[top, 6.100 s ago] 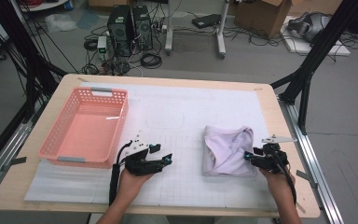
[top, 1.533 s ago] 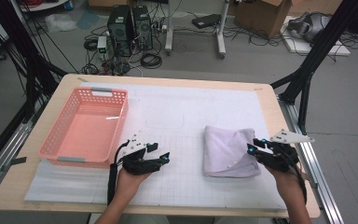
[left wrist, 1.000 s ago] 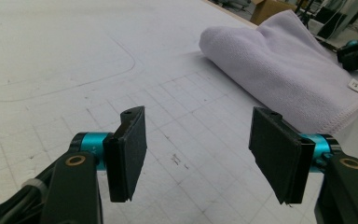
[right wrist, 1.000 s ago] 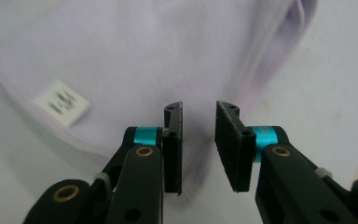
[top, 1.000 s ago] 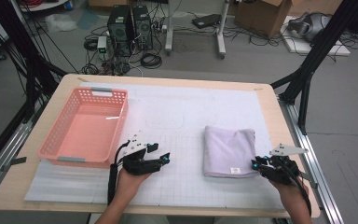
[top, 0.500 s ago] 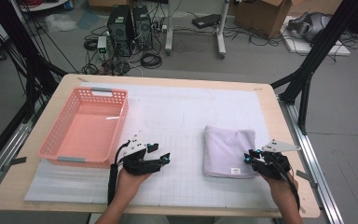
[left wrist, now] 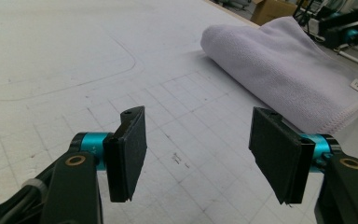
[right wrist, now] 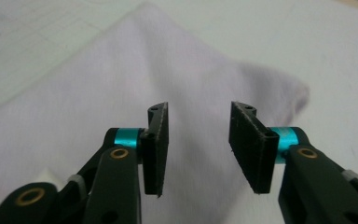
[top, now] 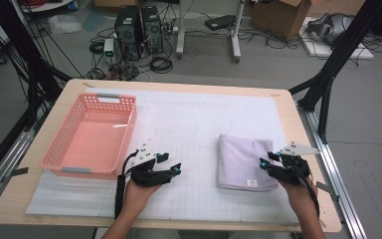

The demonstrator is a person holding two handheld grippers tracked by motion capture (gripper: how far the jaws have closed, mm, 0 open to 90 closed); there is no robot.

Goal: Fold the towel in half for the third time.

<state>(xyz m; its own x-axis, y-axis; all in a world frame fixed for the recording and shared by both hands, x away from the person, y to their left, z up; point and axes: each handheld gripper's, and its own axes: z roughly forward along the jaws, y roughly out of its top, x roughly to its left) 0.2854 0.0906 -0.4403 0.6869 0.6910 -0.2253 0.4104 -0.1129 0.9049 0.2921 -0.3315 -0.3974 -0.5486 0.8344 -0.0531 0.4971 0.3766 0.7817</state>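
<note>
A pale lilac towel lies folded flat on the white mat, right of centre, with a small label near its front edge; it also shows in the left gripper view as a folded towel. My right gripper hovers at the towel's right front edge, and its jaws have just been opening. In the right gripper view my right gripper stands open over the towel with nothing between the pads. My left gripper rests on the mat left of the towel, pointing toward it. In its own view my left gripper is open and holds nothing.
A pink plastic basket stands empty at the mat's left side. The white gridded mat covers most of the wooden table. Black frame legs, computers and cables stand on the floor beyond the far edge.
The towel went from a crumpled heap to a flat fold. The right gripper moved from the towel's right side toward its right front edge and opened its jaws. The left gripper stayed put.
</note>
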